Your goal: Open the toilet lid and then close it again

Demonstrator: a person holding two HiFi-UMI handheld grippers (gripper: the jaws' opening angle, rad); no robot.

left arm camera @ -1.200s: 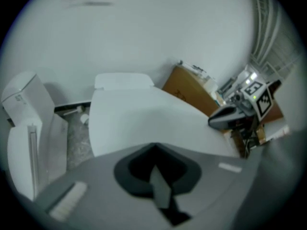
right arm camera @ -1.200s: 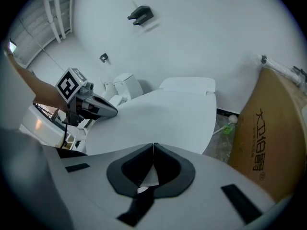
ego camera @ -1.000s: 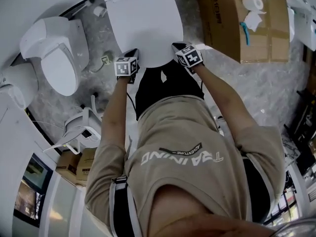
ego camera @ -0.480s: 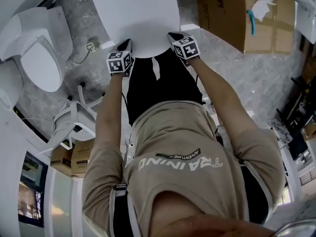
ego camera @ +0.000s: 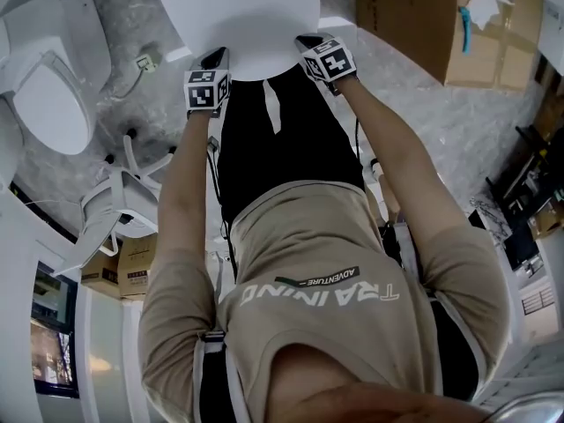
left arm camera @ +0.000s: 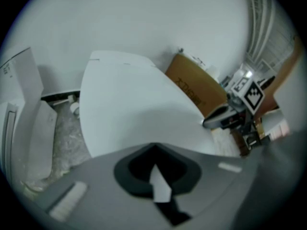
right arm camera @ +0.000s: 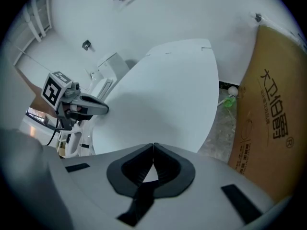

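The white toilet lid (ego camera: 238,11) fills the top middle of the head view, its rounded front edge toward me. My left gripper (ego camera: 214,58) touches that edge on the left and my right gripper (ego camera: 306,41) touches it on the right. In the left gripper view the lid (left arm camera: 129,104) spreads out beyond the shut jaw tips of the left gripper (left arm camera: 153,146). The right gripper view shows the same lid (right arm camera: 168,95) beyond the right gripper (right arm camera: 153,146), whose jaws also meet. Nothing shows between either pair of jaws. The bowl under the lid is hidden.
A second white toilet (ego camera: 48,86) stands at the left. A big cardboard box (ego camera: 414,25) with tissue paper (ego camera: 480,3) on it stands at the right of the lid. A white plastic frame (ego camera: 123,205) and small cartons (ego camera: 119,267) lie on the grey floor at the left.
Both grippers and the lid's front edge have moved toward the top of the head view. The second toilet and the box have slid the same way, so the head camera moved too.
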